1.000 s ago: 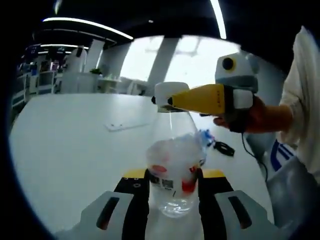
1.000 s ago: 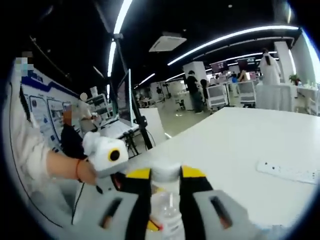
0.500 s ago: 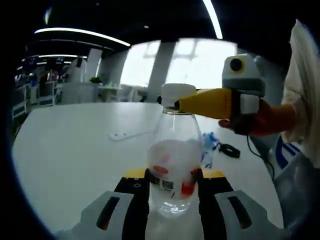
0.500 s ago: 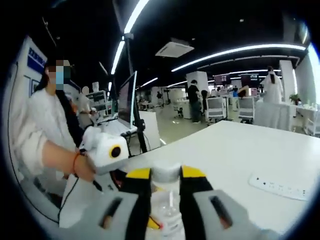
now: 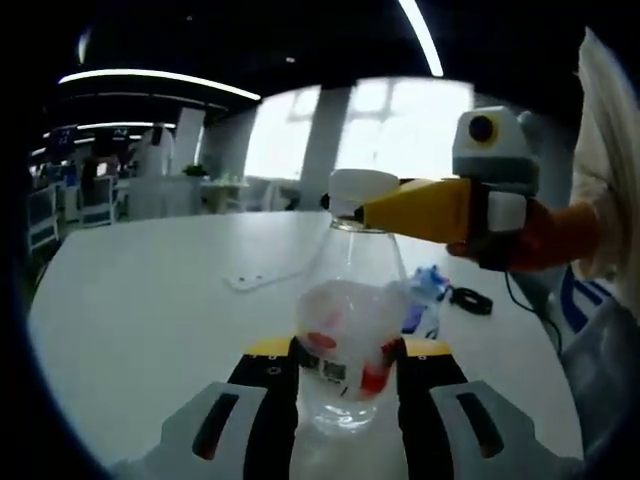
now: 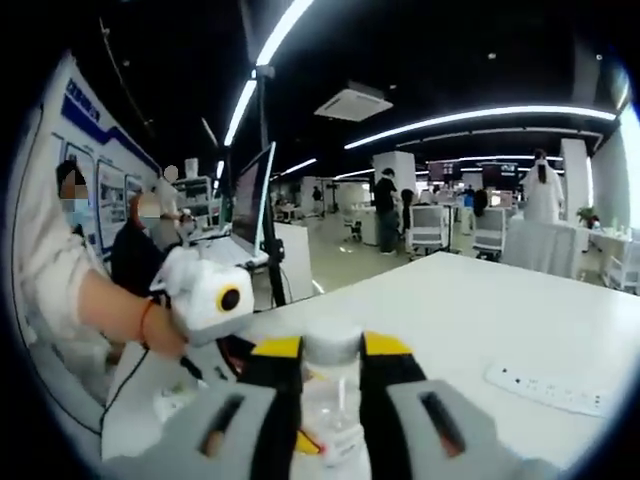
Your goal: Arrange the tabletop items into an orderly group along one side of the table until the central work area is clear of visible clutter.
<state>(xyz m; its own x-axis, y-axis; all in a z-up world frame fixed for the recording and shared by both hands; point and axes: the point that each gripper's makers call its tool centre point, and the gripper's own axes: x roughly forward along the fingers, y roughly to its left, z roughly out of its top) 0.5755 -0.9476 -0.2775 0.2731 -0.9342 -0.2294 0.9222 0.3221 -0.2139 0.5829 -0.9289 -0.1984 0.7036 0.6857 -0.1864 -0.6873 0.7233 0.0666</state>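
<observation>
Bottle held at both ends, lifted off the table.

My left gripper (image 5: 345, 385) clamps the bottle (image 5: 350, 330) body; my right gripper (image 6: 332, 362) pinches its cap (image 6: 331, 343). Since a second ago only the background swings. Power strip (image 5: 262, 279) waits behind; tidying is unfinished.

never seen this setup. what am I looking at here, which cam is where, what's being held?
No robot arm: a person holds a two-jaw gripper in each hand, with a fisheye camera riding on each. In the left gripper view, the left gripper clamps the body of a clear plastic bottle above a white table, while the yellow-jawed right gripper comes in from the right and grips the white cap. The right gripper view looks down its own jaws at that cap. On the table lie a white power strip, a black cable and a blue-and-clear item I can't identify.
</observation>
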